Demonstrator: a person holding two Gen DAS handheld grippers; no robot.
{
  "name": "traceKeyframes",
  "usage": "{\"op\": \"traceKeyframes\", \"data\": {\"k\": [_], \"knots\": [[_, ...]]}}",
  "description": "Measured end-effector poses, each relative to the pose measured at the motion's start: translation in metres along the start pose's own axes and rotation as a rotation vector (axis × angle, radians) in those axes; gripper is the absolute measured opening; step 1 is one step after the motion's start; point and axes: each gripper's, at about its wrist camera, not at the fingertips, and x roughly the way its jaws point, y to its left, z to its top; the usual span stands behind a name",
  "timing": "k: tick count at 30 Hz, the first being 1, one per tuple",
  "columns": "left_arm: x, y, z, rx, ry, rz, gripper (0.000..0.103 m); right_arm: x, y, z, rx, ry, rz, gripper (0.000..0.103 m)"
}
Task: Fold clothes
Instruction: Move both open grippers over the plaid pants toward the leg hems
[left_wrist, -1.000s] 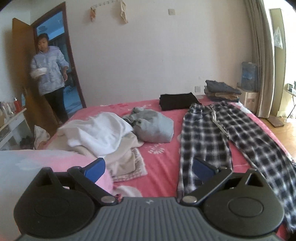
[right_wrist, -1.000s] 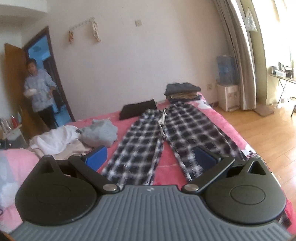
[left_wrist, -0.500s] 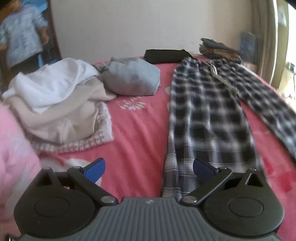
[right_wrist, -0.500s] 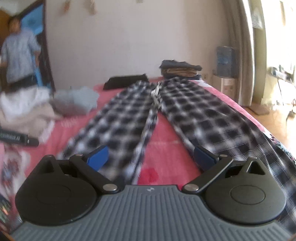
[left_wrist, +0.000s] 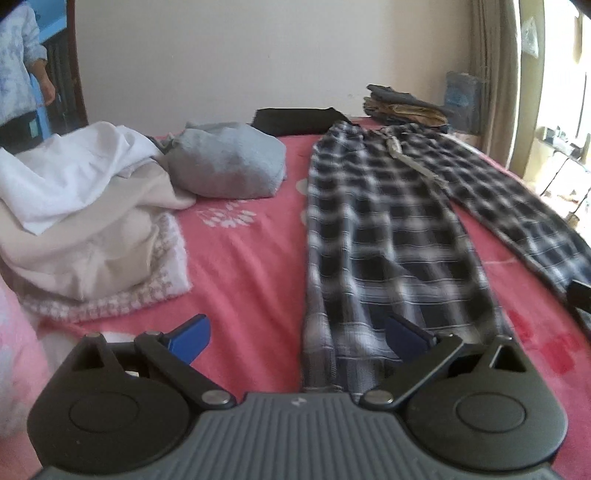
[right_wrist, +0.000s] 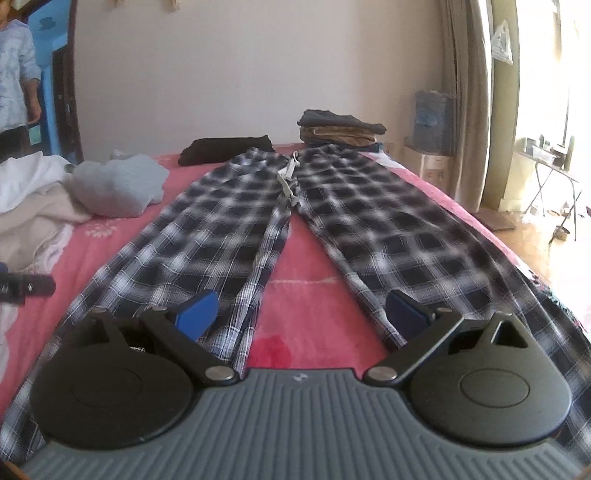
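Note:
Black-and-white plaid trousers (right_wrist: 229, 221) lie spread flat on the pink bed (right_wrist: 295, 295), waist at the far end, legs toward me. They also show in the left wrist view (left_wrist: 380, 229). My left gripper (left_wrist: 297, 334) is open and empty, low over the hem of the left trouser leg. My right gripper (right_wrist: 301, 314) is open and empty, low over the gap between the two leg hems. The left gripper's edge (right_wrist: 26, 288) shows at the left of the right wrist view.
A heap of white and beige clothes (left_wrist: 77, 206) and a grey bundle (left_wrist: 229, 166) lie on the bed's left. A folded black garment (left_wrist: 295, 120) and a stack of folded clothes (right_wrist: 340, 129) sit at the far end. A person (left_wrist: 18, 74) stands in the doorway.
Both grippers have come down and forward toward the trouser hems. Both stay open and empty.

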Motion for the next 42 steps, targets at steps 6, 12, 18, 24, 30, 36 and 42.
{"op": "traceKeyframes", "data": {"k": [6,12,18,24,30,36,42], "knots": [[-0.006,-0.008,-0.005,-0.004,0.005,0.007,0.101,-0.011,0.006,0.004,0.012,-0.015,-0.03,0.095],[-0.015,-0.012,-0.012,-0.03,0.015,0.024,0.101,-0.032,0.004,0.001,0.016,-0.017,-0.068,0.092],[-0.024,-0.014,-0.013,-0.025,0.001,0.065,0.101,-0.048,-0.004,-0.005,0.045,-0.018,-0.09,0.088],[-0.027,-0.017,-0.014,-0.008,-0.026,0.092,0.101,-0.053,-0.001,-0.015,0.014,0.005,-0.094,0.082],[-0.027,-0.013,-0.014,-0.002,-0.047,0.11,0.101,-0.053,0.013,-0.032,-0.091,0.036,-0.112,0.077],[-0.033,-0.009,-0.013,-0.012,-0.063,0.108,0.101,-0.051,0.022,-0.041,-0.15,0.055,-0.137,0.069],[-0.039,-0.007,-0.01,-0.028,-0.085,0.102,0.102,-0.056,0.021,-0.046,-0.168,0.063,-0.159,0.066]]}}
